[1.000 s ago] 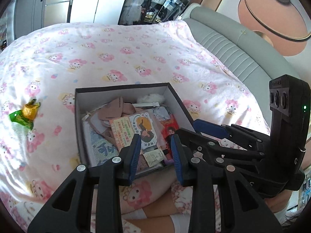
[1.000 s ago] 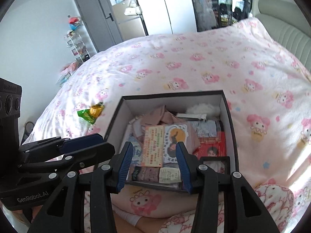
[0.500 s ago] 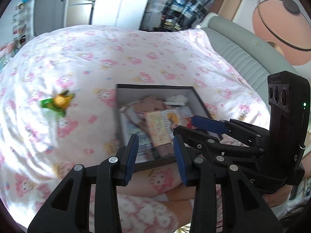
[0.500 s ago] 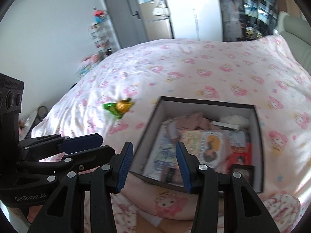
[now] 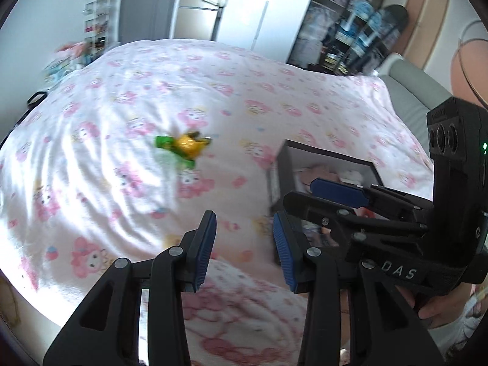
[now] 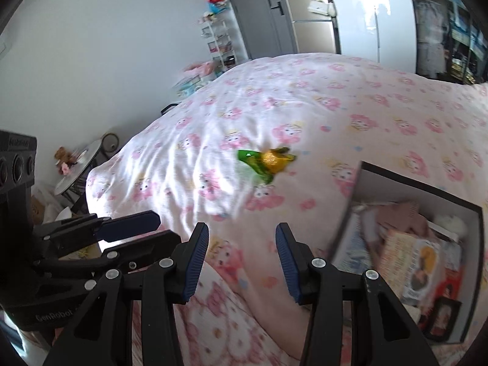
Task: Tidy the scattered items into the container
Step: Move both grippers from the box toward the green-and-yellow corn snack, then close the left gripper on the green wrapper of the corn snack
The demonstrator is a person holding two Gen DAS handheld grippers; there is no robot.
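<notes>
Candy (image 5: 183,146) alone on quilt (image 5: 106,183) | box (image 6: 421,201) well right | both grippers' fingers (image 6: 196,259) apart

Bright daylight washes the pink quilt (image 5: 128,158), blowing its folds out to white glare near the left edge in both views. Motion blur smears the print, the green-and-gold wrapper (image 6: 265,161) and the box (image 6: 411,244). Fisheye bending curves the dark-vignetted corners.

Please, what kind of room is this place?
Most likely a bedroom in a home. A bed is covered with a pink cartoon-print quilt, a padded grey headboard stands at one end, and a grey door and tall wardrobe stand behind.
</notes>
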